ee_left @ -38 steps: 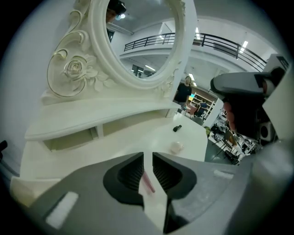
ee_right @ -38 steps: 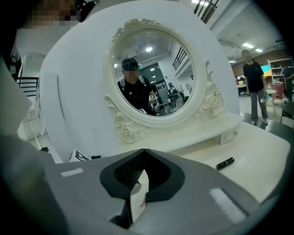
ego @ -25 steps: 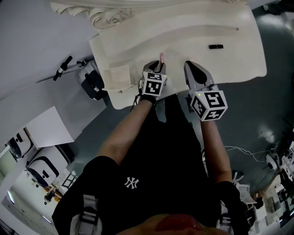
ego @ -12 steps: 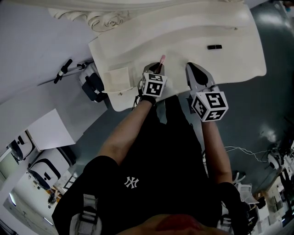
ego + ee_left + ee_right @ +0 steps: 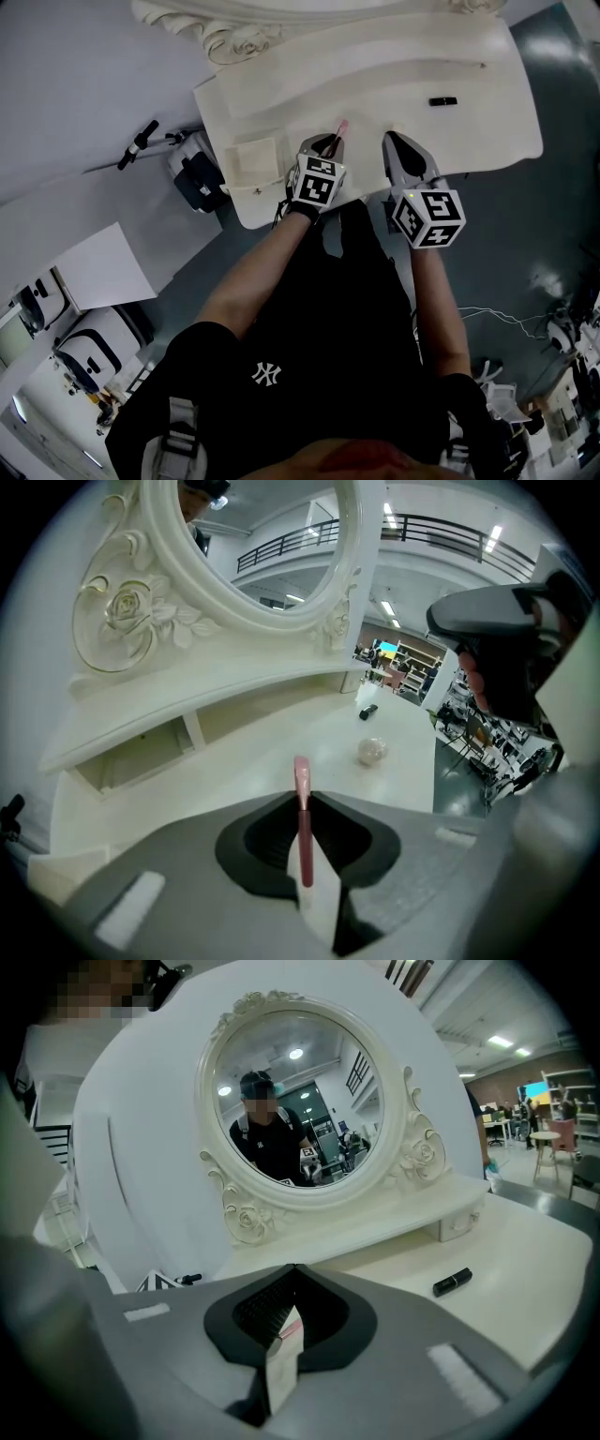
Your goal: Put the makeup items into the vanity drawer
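Note:
My left gripper [image 5: 326, 142] is shut on a slim pink makeup stick [image 5: 341, 126], held over the front edge of the white vanity top [image 5: 487, 122]. In the left gripper view the pink stick [image 5: 302, 808] stands up between the closed jaws. My right gripper [image 5: 394, 142] hovers just to its right, shut with nothing held. A black lipstick [image 5: 442, 100] lies farther right on the top, the same lipstick [image 5: 452, 1282] showing in the right gripper view. A pale round item [image 5: 372, 751] rests on the top. A small drawer [image 5: 253, 161] stands pulled out at the vanity's left front.
The oval mirror [image 5: 300, 1101] with its carved frame rises at the back of the vanity, above a raised shelf with an open cubby [image 5: 141, 757]. Black and white equipment [image 5: 192, 173] sits on the floor left of the vanity. The person's body fills the lower head view.
Both grippers stay close to where they were over the vanity's front edge. The pink stick now tilts slightly to the right, and the head camera has shifted a little.

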Motion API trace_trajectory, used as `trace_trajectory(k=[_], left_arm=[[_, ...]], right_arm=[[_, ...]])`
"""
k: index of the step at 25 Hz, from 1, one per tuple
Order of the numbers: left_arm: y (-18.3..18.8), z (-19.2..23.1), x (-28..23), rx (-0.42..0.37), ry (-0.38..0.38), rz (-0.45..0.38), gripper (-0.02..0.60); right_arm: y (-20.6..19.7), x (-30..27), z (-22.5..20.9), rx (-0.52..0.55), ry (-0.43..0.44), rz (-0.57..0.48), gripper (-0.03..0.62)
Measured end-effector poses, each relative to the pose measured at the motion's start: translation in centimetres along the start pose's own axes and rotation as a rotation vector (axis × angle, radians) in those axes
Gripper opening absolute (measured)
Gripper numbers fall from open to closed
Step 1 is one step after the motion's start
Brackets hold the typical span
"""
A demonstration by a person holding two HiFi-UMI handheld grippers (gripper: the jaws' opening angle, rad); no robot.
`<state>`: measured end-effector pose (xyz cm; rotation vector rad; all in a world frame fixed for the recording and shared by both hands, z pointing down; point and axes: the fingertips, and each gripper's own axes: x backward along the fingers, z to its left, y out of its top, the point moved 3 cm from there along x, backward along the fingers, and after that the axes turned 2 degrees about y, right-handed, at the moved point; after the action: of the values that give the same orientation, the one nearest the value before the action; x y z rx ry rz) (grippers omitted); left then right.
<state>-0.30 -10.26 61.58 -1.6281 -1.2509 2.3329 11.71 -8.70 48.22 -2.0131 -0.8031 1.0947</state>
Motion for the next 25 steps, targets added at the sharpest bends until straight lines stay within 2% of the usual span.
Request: trace_trajectory(k=[14, 25], left_arm=[[-0.1, 1.6, 7.9, -0.075, -0.041, -0.076, 0.043], [-2.4, 4.6, 12.5, -0.169, -0.045, -0.081, 0.043]], right_arm=[[0.1, 0.4, 6.0, 0.018, 0.005, -0.054, 0.025], [-1.0, -0.3, 11.2, 0.042, 0.022, -0.066, 0.025]])
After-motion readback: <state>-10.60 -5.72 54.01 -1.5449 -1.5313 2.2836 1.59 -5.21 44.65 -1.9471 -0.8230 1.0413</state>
